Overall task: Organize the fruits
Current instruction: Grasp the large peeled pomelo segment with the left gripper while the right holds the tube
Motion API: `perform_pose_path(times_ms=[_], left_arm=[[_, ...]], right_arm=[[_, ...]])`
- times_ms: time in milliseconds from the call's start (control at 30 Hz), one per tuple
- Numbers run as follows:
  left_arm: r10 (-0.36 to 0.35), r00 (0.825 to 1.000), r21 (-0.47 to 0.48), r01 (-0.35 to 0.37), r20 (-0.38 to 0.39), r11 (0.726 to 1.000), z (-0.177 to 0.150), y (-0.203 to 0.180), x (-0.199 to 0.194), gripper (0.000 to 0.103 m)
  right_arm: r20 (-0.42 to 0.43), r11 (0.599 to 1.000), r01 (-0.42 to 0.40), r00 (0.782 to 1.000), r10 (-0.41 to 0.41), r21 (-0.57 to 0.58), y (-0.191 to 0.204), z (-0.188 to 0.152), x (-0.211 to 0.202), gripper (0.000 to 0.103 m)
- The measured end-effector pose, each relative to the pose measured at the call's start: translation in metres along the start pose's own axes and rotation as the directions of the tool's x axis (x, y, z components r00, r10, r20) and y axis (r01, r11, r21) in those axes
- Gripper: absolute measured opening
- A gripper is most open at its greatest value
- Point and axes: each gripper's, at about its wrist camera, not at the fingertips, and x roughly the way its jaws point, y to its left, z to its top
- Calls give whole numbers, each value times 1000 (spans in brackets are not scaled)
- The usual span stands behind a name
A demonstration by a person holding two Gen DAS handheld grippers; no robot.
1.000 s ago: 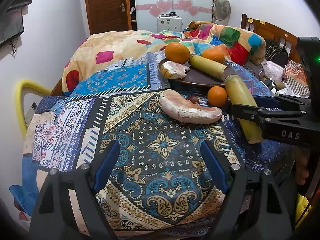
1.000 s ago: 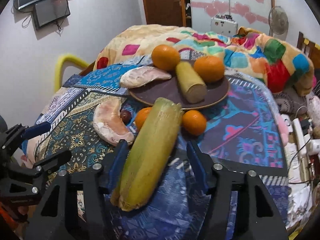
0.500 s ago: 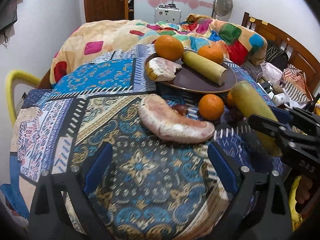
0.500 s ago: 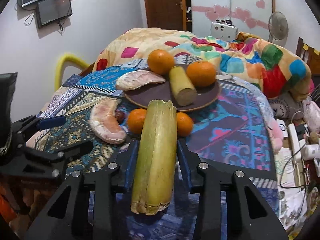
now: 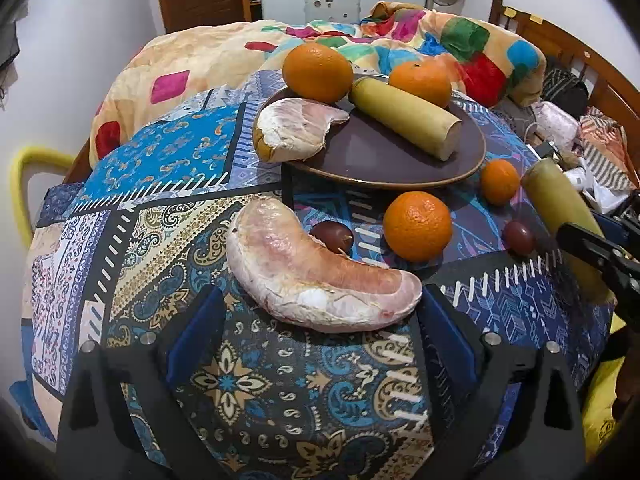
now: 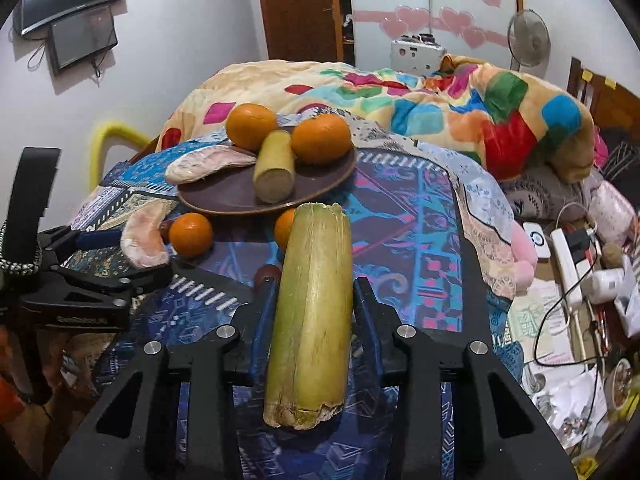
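My right gripper (image 6: 314, 292) is shut on a yellow-green sugarcane piece (image 6: 312, 304) and holds it lifted above the cloth, pointing toward the brown plate (image 6: 320, 192). The plate holds two oranges, a second sugarcane piece (image 6: 274, 168) and a pomelo wedge (image 6: 208, 164). My left gripper (image 5: 320, 312) is open, its fingers either side of a pomelo wedge (image 5: 316, 276) lying on the patterned cloth. Two small oranges (image 5: 418, 226) and two dark round fruits (image 5: 332, 236) lie on the cloth near the plate. The held sugarcane also shows at the right of the left wrist view (image 5: 560, 216).
A colourful quilt (image 6: 440, 96) is heaped behind the plate. A power strip, cables and clutter (image 6: 572, 264) lie to the right. A yellow chair back (image 5: 28, 184) stands at the left edge. A door and fan are at the back.
My right gripper closed on the sugarcane and lifted it off the cloth. My left gripper moved forward until its open fingers flank the pomelo wedge.
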Motion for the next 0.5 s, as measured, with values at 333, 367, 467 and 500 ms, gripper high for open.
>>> perform_pose_path(times_ms=[333, 367, 467, 500], left_arm=[[65, 998, 49, -65, -5, 997, -26, 37, -22, 99], [70, 998, 47, -70, -9, 996, -29, 42, -23, 99], [81, 996, 51, -80, -22, 996, -33, 52, -27, 99], [81, 996, 56, -80, -25, 995, -34, 55, -29, 99]], right_arm=[[-24, 999, -33, 999, 33, 11, -7, -5, 7, 36], [-25, 999, -32, 999, 32, 5, -7, -5, 8, 36], [-32, 1000, -31, 999, 31, -5, -6, -4, 8, 36], [-33, 999, -31, 999, 31, -7, -6, -4, 8, 36]])
